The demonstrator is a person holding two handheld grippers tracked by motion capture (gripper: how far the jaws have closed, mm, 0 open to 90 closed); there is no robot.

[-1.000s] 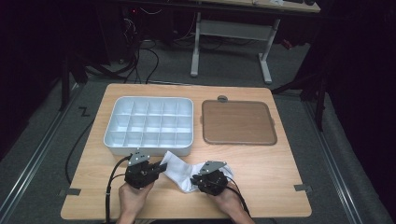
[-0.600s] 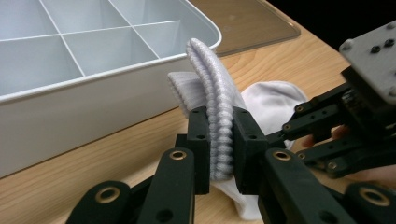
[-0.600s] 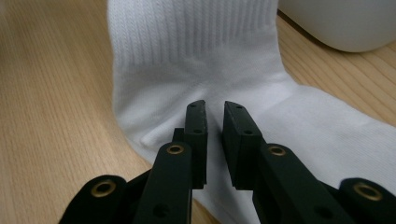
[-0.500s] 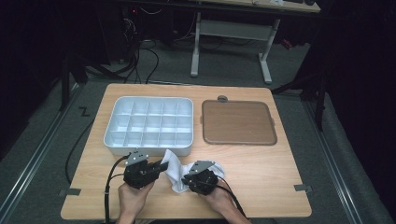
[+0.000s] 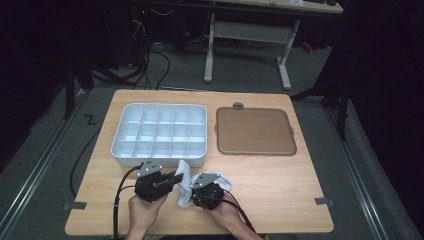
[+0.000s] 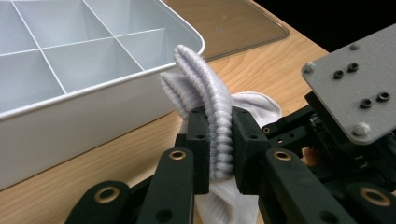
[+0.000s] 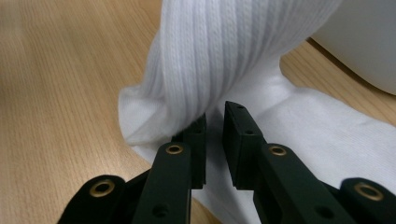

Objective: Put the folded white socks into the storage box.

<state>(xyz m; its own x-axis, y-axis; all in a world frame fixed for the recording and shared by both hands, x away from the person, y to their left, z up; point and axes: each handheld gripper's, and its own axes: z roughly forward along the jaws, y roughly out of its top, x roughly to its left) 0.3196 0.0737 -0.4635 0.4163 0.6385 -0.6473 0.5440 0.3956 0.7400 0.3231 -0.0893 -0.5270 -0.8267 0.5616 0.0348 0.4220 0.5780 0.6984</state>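
Note:
A white ribbed sock (image 5: 183, 186) lies bunched on the wooden table just in front of the white compartment tray (image 5: 159, 105). My left gripper (image 5: 176, 176) is shut on the sock's folded cuff (image 6: 205, 79), which stands up between its jaws (image 6: 219, 122). My right gripper (image 5: 194, 194) faces left into the same sock. In the right gripper view its jaws (image 7: 215, 116) stand almost together, pinching a thin layer of the sock (image 7: 224, 46), which also drapes over the left jaw. The right gripper's grey plate (image 6: 355, 84) sits close beside the left one.
The tray's white wall (image 6: 93, 107) stands right behind the sock, and its compartments hold nothing. A brown flat tray (image 5: 255, 131) lies to the right of it. A small round grey piece (image 5: 238, 105) sits at the far edge. Bare wood stretches to the right.
My right gripper has slid left towards the left gripper, bunching the sock between them. The left gripper has stayed where it was.

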